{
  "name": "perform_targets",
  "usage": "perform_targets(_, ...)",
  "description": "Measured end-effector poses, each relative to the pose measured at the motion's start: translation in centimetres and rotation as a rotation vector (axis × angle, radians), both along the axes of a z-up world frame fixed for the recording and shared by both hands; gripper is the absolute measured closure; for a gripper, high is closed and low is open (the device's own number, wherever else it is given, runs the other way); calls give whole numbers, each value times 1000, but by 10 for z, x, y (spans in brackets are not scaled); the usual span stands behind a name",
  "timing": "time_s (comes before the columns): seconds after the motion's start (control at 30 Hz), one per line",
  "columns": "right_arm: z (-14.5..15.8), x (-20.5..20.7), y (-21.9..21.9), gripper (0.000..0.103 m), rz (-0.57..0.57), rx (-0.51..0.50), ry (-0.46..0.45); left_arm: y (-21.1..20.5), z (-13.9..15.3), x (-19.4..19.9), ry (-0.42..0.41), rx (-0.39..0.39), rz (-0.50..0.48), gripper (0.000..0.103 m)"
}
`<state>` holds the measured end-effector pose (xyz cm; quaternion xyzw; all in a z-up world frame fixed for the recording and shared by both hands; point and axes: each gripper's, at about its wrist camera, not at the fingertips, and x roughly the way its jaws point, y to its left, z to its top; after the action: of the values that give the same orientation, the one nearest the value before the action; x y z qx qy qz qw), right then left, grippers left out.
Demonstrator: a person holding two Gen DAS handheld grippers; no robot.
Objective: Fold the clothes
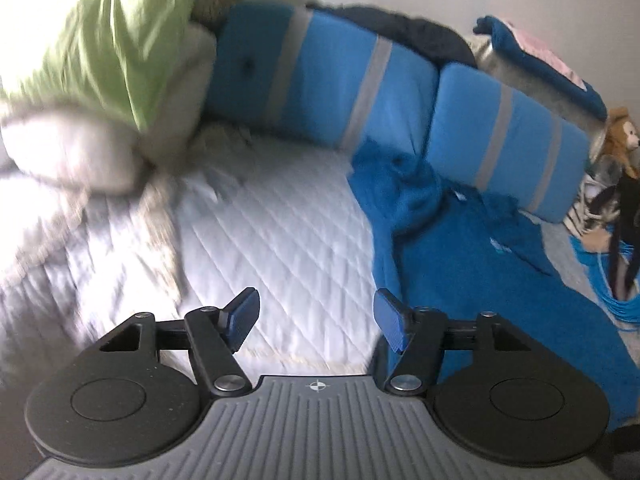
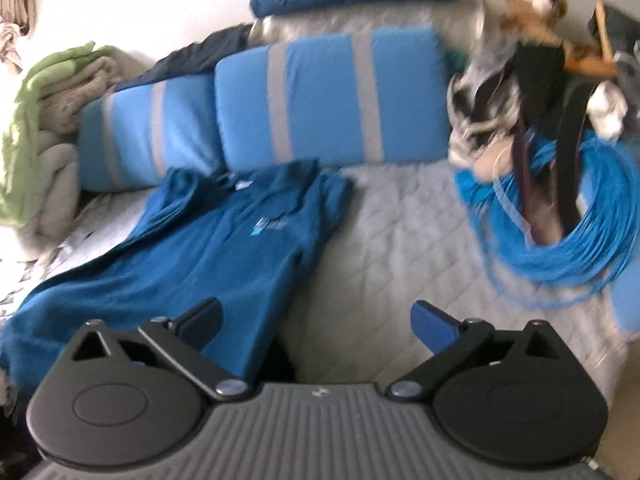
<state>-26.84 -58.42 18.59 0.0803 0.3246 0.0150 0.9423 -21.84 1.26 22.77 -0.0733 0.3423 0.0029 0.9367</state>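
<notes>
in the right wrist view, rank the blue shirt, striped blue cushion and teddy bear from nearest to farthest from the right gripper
1. blue shirt: just ahead of the right gripper, lower left.
2. striped blue cushion: behind the shirt, centre.
3. teddy bear: far back, upper right.

two striped blue cushions [image 2: 328,96], coiled blue cable [image 2: 560,216], stuffed monkey [image 2: 532,0], green blanket [image 1: 116,36]

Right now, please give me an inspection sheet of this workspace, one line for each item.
Surface: quilted bed cover, pale, partly bare.
Job's things: blue shirt laid out flat, not yet folded.
Clutter: striped blue cushions, green blanket pile, plush toy.
Grippers: left tool open, empty; right tool open wide, empty.
Cables: blue cable coil on the bed.
Surroundings: pale wall behind the cushions.
</notes>
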Motion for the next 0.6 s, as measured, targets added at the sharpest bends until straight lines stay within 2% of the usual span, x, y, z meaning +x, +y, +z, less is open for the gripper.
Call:
perform_targets(0.13, 38, 15, -4, 0, -3, -76, -60, -8, 43, 5, -48, 100, -52, 39)
perform_targets(0.27, 83, 24, -10, 0, 12, -142, -126, -14, 79, 7, -114, 143, -113, 38)
perform_targets(0.43, 138, 28, -31, 0, 11, -100, -213, -12, 124, 5, -194, 124, -163, 34)
perform_targets(0.6, 180, 29, -47, 0, -19, -72, -327, -17, 150, 13, -283, 142, -191, 26)
